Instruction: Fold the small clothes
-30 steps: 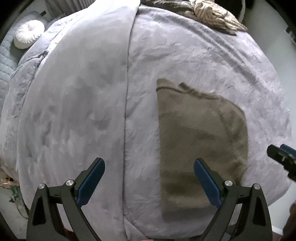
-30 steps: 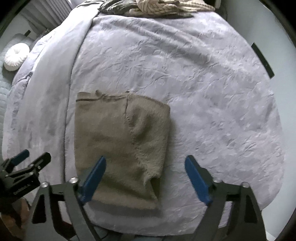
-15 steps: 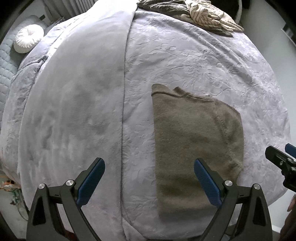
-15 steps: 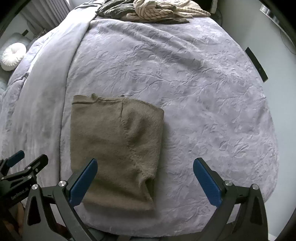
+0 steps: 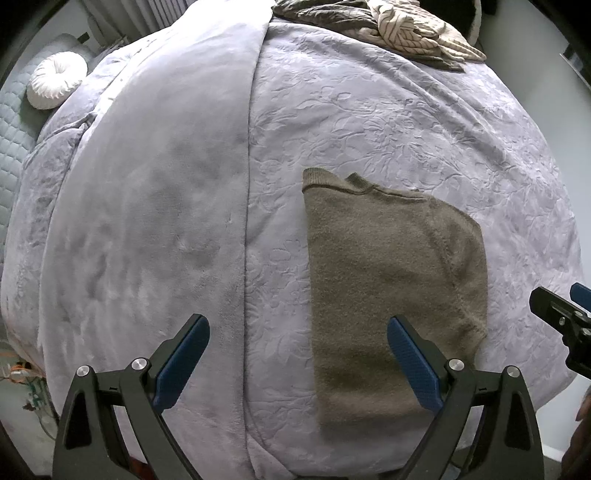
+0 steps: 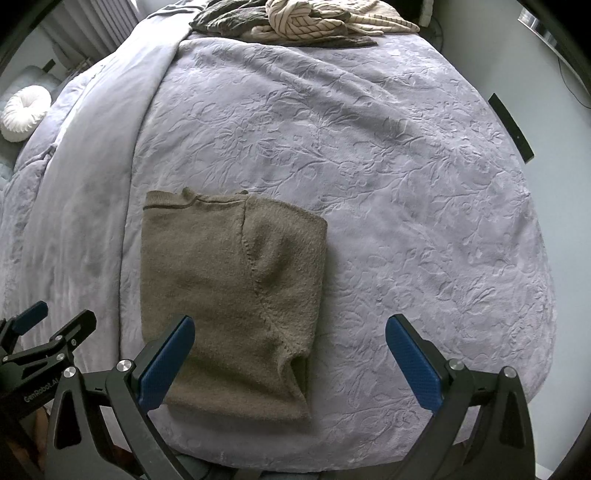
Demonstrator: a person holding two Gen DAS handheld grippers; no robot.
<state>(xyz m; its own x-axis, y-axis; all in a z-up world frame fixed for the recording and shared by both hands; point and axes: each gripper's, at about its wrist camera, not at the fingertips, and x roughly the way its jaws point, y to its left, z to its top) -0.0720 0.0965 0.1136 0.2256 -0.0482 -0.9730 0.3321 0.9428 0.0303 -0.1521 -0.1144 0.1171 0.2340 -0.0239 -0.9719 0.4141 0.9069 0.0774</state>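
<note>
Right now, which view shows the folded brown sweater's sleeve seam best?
The right wrist view: the brown sweater lies whole, seam central. In the left wrist view, the left gripper's finger covers its lower right part.

Bed [image 6: 406,184] covered by lilac blanket with raised leaf pattern; smoother lilac blanket [image 5: 147,221] overlaps its left side. Folded olive-brown sweater [image 6: 229,295] lies flat near front edge, collar toward far end. Heap of clothes [image 6: 306,18], striped beige and dark, at far end. Round white pleated cushion [image 5: 55,85] at far left.
</note>
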